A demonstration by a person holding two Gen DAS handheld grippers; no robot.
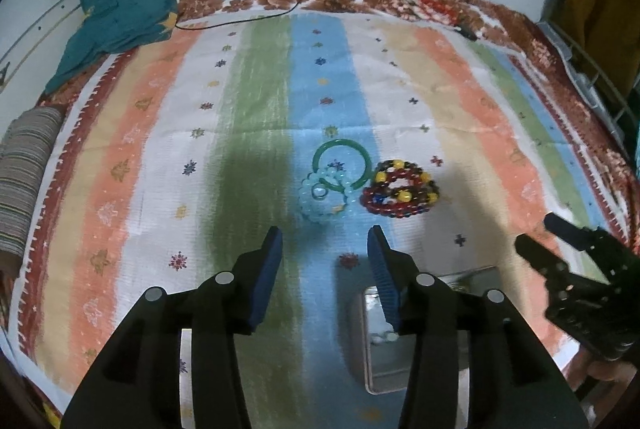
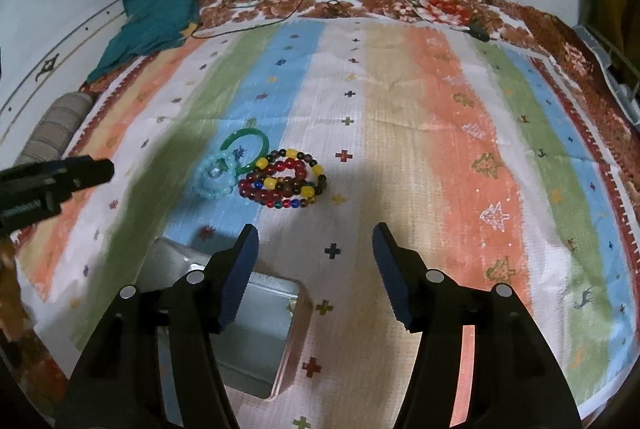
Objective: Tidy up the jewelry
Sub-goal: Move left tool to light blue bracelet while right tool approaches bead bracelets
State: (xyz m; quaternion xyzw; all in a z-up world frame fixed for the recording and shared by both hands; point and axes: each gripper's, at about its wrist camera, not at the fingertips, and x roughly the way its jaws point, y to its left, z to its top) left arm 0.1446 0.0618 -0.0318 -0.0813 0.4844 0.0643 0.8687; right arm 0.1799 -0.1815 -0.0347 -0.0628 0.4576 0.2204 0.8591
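Both your left hand-held gripper (image 1: pixel 325 253) & right hand-held gripper (image 2: pixel 315 249) hang w/ fingers apart, empty, over the bed's striped cloth (image 2: pixel 400 109), aimed at the green bangle (image 1: pixel 341 165), pale bead bracelet (image 1: pixel 326 199) & multicolour bead bracelets (image 2: pixel 284 179) piled mid-cloth, metal tin (image 2: pixel 260 341) near you, prob. for stowing.

Bedroom — striped bedsheet (image 1: pixel 256 117), pillow (image 1: pixel 24 177)

Readable text: none in either view.
Striped cloth (image 2: pixel 400 157): only small woven crosses, stars, trees and a deer, no letters or numbers.
Metal tin (image 2: pixel 280 329): plain, no label or brand visible.
Wall (image 2: pixel 52 65): a dark ornamental mark on a curved line, not legible as writing.
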